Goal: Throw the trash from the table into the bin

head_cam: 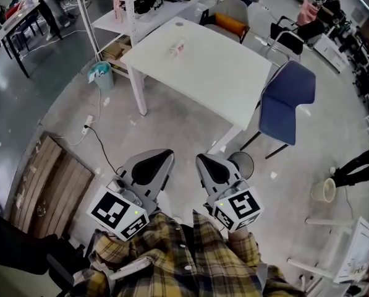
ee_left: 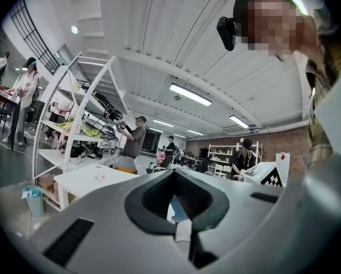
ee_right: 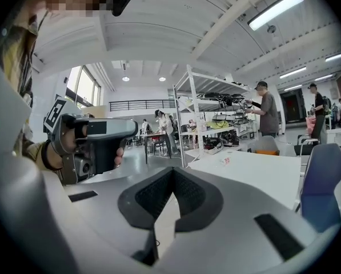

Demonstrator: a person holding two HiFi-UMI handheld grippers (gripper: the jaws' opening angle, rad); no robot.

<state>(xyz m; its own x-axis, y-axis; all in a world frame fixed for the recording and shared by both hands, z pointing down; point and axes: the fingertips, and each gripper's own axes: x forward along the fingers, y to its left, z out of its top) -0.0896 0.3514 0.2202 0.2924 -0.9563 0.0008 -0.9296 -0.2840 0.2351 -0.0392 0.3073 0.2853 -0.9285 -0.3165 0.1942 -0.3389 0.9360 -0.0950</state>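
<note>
A small crumpled piece of trash (head_cam: 177, 48) lies on the white table (head_cam: 221, 85), far ahead of me; it shows as a speck in the left gripper view (ee_left: 100, 177) and the right gripper view (ee_right: 225, 160). A small teal bin (head_cam: 101, 76) stands on the floor by the table's left leg, and it is also in the left gripper view (ee_left: 33, 198). My left gripper (head_cam: 162, 158) and right gripper (head_cam: 204, 161) are held side by side over the floor, short of the table. Both are shut with nothing between the jaws.
A blue chair (head_cam: 287, 98) stands at the table's right side. White shelving (head_cam: 125, 11) is behind the table. A cream bucket (head_cam: 324, 190) sits on the floor at the right, a wooden pallet (head_cam: 54, 184) at the left. A cable (head_cam: 101, 144) runs across the floor. People stand in the background.
</note>
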